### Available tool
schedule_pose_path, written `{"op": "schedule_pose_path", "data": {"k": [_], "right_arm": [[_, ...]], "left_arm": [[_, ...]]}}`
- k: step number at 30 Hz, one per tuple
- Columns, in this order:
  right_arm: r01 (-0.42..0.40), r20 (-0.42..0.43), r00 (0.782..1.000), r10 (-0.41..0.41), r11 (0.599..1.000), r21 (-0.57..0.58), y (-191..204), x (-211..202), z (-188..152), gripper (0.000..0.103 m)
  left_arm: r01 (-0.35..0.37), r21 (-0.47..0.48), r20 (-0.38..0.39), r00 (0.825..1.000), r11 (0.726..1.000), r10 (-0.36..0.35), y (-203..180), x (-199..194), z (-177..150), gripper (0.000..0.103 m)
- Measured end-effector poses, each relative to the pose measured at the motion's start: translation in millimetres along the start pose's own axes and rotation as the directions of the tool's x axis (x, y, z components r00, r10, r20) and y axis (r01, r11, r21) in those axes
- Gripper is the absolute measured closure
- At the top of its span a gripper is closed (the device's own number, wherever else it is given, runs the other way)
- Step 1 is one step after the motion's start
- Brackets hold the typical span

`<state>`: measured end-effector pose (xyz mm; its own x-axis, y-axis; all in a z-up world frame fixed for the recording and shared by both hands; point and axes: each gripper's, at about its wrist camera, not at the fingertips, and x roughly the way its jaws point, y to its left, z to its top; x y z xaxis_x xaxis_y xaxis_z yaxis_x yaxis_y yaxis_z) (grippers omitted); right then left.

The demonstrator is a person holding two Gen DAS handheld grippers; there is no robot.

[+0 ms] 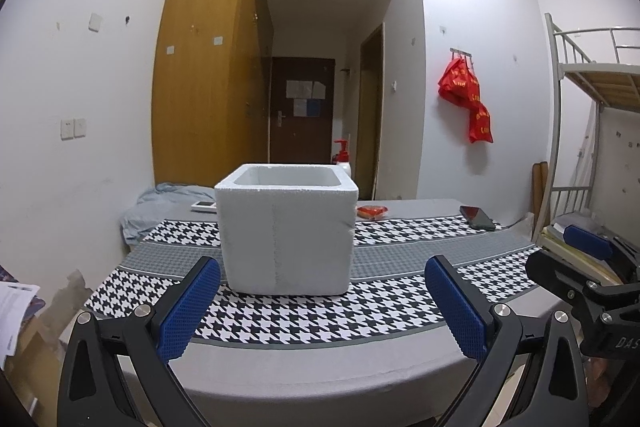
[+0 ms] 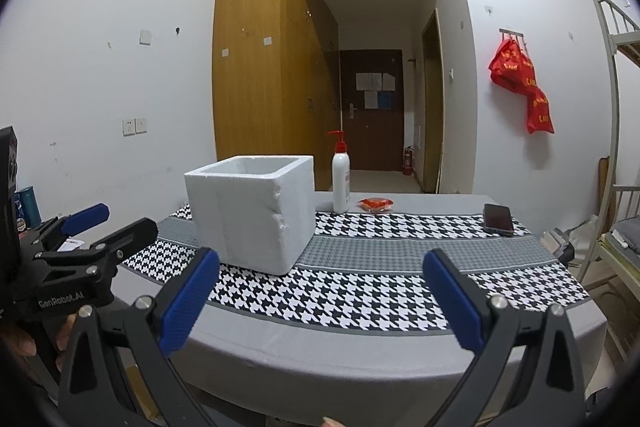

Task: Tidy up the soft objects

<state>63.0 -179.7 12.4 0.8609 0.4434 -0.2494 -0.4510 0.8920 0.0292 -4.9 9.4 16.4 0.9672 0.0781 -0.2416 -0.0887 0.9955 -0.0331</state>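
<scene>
Step in hand: you look to be at the start, since both grippers hang short of the tabletop's [image 2: 328, 359] near edge and nothing is held.
Left gripper [image 1: 322, 311]: your jaws stand wide apart and empty, lined up with the foam box [image 1: 286, 231].
Right gripper [image 2: 320, 307]: your jaws are likewise spread and empty, aimed at the open patterned cloth [image 2: 360, 279] to the right of the box.
Foam box: it stands upright on the cloth, open at the top; from this low angle you cannot see what is inside.
Soft things: the only likely one on the cloth side is a small red packet [image 2: 375, 204], lying flat near the far edge, just right of the pump bottle [image 2: 341, 183] and well apart from the box. A crumpled blue-grey cloth [image 1: 160, 207] lies at the far left corner, behind the box.
Other things: a dark phone [image 2: 498, 219] lies toward the far right; leave it alone.
Next move: I judge the red packet the nearer target for your right gripper. You need to reach past the box, come down over the packet with the jaws spread, and close gently, since it looks thin and may slide.
Risk: the bottle stands close beside the packet, so approach from the right to avoid tipping it.
</scene>
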Motion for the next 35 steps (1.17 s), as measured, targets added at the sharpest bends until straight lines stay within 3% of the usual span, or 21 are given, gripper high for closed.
{"op": "schedule_pose_path", "data": {"k": [18,25,35], "right_arm": [[0.006,-0.008,1.000,-0.006,1.000,0.006,-2.8,0.3,-1.0,0.000],[-0.002,0.017,1.000,0.002,1.000,0.013,-4.0,-5.6,0.0,0.000],[0.004,0.024,1.000,-0.004,1.000,0.007,-3.6,-4.8,0.2,0.000]], "left_arm": [[-0.007,0.016,0.002,1.000,1.000,0.007,-3.7,1.5,0.6,0.001],[-0.016,0.009,0.052,0.999,1.000,0.015,-2.6,-6.5,1.8,0.001],[-0.016,0.021,0.054,0.998,1.000,0.015,-5.6,-5.2,2.3,0.001]]}}
